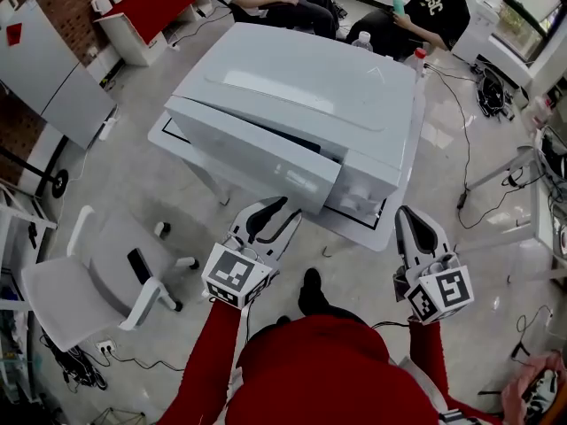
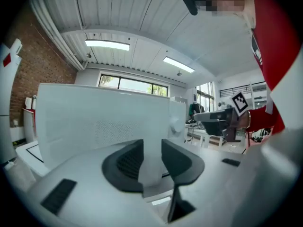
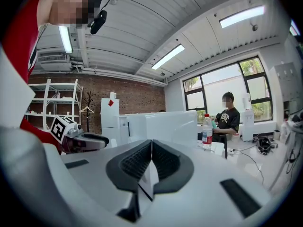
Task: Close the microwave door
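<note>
Head view puts the microwave [image 1: 310,87] on a white table [image 1: 173,135] right ahead of me. Its door [image 1: 248,153] stands ajar, swung out a little from the body, with a dark slit showing along its top edge. The free end sits near the control panel [image 1: 363,197].

My left gripper [image 1: 288,207] is just in front of the door's free end. Its tongs stand narrowly apart with nothing gripped, and in the left gripper view only the door's pale face shows through the gap. My right gripper [image 1: 409,212] hangs off to the right, well clear of the door, with its tongs pressed together and empty.

I judge the door to be a light, rigid slab on a stiff hinge. The glossy front would be slippery to pinch, so there's no point clamping it. I'd push with the flat of the left tongs on the outer face near the free end, far from the hinge, and press steadily until the latch catches. The oven looks heavy enough to stay put, though it could slide on the smooth table if I shove hard.

As for containers, I can't see into the cavity through the slit. A clear bottle [image 3: 207,129] stands beyond the oven, and I can't make out how full it is.
</note>
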Demonstrator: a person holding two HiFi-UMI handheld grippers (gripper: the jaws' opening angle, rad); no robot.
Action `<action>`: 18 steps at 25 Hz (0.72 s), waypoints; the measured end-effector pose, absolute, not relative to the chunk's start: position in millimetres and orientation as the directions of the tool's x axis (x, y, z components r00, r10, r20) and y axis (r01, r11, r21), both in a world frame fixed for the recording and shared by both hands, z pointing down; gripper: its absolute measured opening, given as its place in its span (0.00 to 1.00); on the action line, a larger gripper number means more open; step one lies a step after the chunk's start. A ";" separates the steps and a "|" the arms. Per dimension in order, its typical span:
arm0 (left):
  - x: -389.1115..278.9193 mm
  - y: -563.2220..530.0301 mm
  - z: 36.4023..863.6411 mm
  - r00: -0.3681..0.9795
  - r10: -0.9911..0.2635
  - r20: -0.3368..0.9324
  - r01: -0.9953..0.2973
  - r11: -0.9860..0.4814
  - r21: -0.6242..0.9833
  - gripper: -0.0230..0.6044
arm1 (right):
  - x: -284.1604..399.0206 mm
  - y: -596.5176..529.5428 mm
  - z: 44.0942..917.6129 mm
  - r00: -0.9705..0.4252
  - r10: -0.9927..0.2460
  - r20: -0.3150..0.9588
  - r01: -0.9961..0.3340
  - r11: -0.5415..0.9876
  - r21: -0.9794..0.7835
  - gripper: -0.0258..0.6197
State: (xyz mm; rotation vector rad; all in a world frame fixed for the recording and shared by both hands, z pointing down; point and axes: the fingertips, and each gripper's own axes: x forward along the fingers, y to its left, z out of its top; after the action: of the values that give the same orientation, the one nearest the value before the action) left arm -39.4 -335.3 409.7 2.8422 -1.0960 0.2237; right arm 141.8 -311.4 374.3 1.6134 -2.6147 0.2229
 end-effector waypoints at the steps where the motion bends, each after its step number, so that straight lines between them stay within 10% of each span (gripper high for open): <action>1: -40.2 -341.4 410.2 0.714 -0.679 0.171 -0.691 -0.722 0.019 0.21 | 142.4 -311.6 374.2 -0.450 -0.884 0.128 -0.893 0.441 -0.092 0.06; 18: -20.7 -376.2 409.9 0.645 -0.738 0.198 -0.756 -0.653 0.031 0.05 | 150.4 -310.0 376.2 -0.440 -0.887 0.142 -0.898 0.429 -0.100 0.06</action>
State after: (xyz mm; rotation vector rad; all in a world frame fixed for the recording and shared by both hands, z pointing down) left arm -20.7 -376.2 409.9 2.7480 -1.2524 0.2548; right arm 150.4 -310.0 376.2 1.6245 -2.5975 0.2475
